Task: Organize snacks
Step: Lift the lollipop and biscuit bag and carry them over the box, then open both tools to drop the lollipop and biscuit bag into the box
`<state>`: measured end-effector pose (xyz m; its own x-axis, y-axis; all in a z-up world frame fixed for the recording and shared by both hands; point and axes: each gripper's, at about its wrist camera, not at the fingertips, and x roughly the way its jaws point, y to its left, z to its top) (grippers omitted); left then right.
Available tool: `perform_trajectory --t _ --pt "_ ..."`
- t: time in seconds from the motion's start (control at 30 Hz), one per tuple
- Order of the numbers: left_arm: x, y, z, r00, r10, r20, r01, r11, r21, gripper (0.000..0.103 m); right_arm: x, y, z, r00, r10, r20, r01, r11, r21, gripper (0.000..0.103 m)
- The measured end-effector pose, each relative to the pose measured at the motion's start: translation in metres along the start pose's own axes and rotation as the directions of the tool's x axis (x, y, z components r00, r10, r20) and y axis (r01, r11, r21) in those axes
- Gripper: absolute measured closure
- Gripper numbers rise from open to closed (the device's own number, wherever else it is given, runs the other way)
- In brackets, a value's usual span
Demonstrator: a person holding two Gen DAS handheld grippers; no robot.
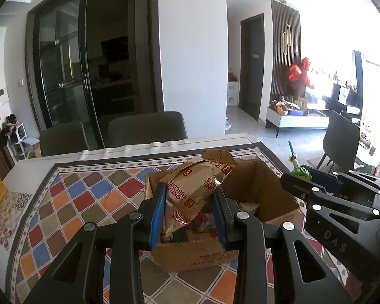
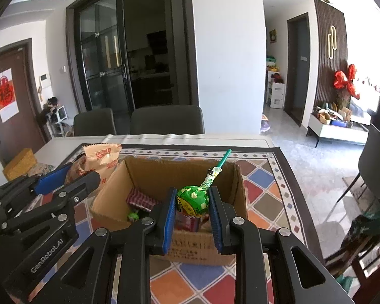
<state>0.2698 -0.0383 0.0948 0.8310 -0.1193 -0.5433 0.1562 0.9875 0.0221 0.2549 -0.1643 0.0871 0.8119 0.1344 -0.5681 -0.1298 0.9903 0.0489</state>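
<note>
Holding above cardboard box [image 2: 164, 174]: left claw [image 1: 187, 215] clamps biscuit packet [image 1: 190, 190], long axis upright; right claw [image 2: 193, 210] pinches lollipop [image 2: 192, 198], stick pointing away.

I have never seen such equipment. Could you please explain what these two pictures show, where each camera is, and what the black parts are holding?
There is no robot here: a person holds a two-finger gripper in each hand, and a wide-angle camera on each looks forward along its fingers. One picture comes from the left gripper, the other from the right gripper. Each gripper also appears at the edge of the other's picture. Below them an open cardboard box with some snacks inside stands on a colourful checked tablecloth. The left gripper is closed on a brown biscuit packet. The right gripper is closed on a green-wrapped lollipop, with its stick pointing away from the camera. Both snacks are held above the box.
</note>
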Motion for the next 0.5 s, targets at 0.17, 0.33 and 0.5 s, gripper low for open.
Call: perform_trajectory --t 0.17,0.33,0.5 --pt "0.019 0.002 0.014 0.998 -0.018 -0.059 0.018 1.000 0.012 0.068 0.014 -0.003 0.019 0.999 0.008 -0.052 -0.010 1.000 -0.025 0.077" --pt "0.043 0.000 0.022 0.988 -0.048 -0.150 0.050 0.999 0.012 0.067 0.033 -0.002 0.032 0.992 0.032 -0.125 -0.037 0.999 -0.038 0.077" --pt "0.051 0.000 0.026 0.982 -0.023 -0.189 0.027 0.999 0.019 0.059 0.041 -0.008 0.039 0.986 0.012 -0.166 -0.016 1.000 -0.024 0.062"
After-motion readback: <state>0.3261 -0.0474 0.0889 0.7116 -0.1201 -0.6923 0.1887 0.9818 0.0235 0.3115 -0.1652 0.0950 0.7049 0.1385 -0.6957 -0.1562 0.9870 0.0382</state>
